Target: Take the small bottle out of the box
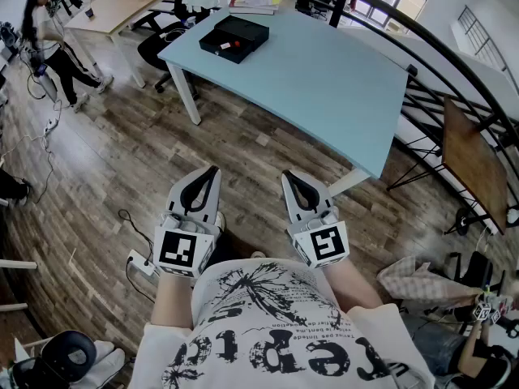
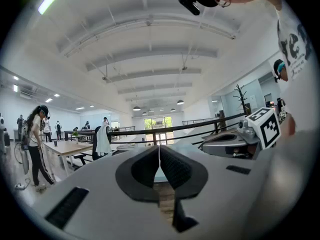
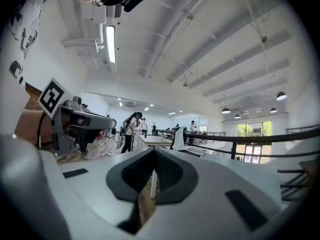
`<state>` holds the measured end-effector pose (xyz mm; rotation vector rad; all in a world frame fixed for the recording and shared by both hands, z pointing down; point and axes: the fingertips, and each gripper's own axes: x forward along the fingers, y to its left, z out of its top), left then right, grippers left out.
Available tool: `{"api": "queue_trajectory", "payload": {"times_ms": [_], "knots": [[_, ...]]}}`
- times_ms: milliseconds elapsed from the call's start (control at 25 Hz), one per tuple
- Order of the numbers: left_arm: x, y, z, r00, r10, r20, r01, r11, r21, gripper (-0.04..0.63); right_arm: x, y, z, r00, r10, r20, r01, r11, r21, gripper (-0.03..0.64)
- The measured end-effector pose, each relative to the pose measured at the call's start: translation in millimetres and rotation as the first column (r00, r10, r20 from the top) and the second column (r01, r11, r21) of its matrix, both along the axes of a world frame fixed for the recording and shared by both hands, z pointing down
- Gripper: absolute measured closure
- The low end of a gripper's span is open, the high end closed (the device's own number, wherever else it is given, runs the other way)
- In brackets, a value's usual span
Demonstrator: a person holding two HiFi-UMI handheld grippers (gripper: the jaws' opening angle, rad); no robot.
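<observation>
A black open box [image 1: 235, 37] lies at the far end of the light-blue table [image 1: 324, 87]. Something small, red and white [image 1: 229, 45], shows inside it; it is too small to tell whether that is the bottle. Both grippers are held close to my chest, over the wooden floor and well short of the table. The left gripper [image 1: 212, 171] [image 2: 159, 156] is shut with nothing in it. To its right, the right gripper [image 1: 285, 177] [image 3: 153, 156] also has its jaws together and holds nothing. Each gripper view looks level across the room and does not show the box.
A person [image 1: 49, 31] stands at the far left beside a wooden table [image 1: 122, 2]. A black office chair [image 1: 158, 47] sits at the blue table's left end. A black railing [image 1: 454, 63] curves along the right. A power strip [image 1: 139, 263] lies on the floor by my left.
</observation>
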<state>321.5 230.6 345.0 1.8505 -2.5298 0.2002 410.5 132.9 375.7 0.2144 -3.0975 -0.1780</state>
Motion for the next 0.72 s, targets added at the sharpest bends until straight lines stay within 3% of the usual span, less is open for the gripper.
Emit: {"api": "queue_trajectory", "payload": {"times_ms": [440, 720], "knots": [[-15.4, -5.6, 4.6, 0.999, 0.01, -0.035, -0.01, 1.0, -0.001, 0.574, -14.7, -6.1, 10.2, 1.0, 0.015, -0.019, -0.016, 0.999, -0.049, 0.606], [-74.5, -17.9, 17.3, 0.997, 0.016, -0.073, -0.016, 1.0, -0.001, 0.574, -68.4, -18.9, 22.7, 0.999, 0.041, -0.034, -0.043, 0.997, -0.07, 0.606]]}}
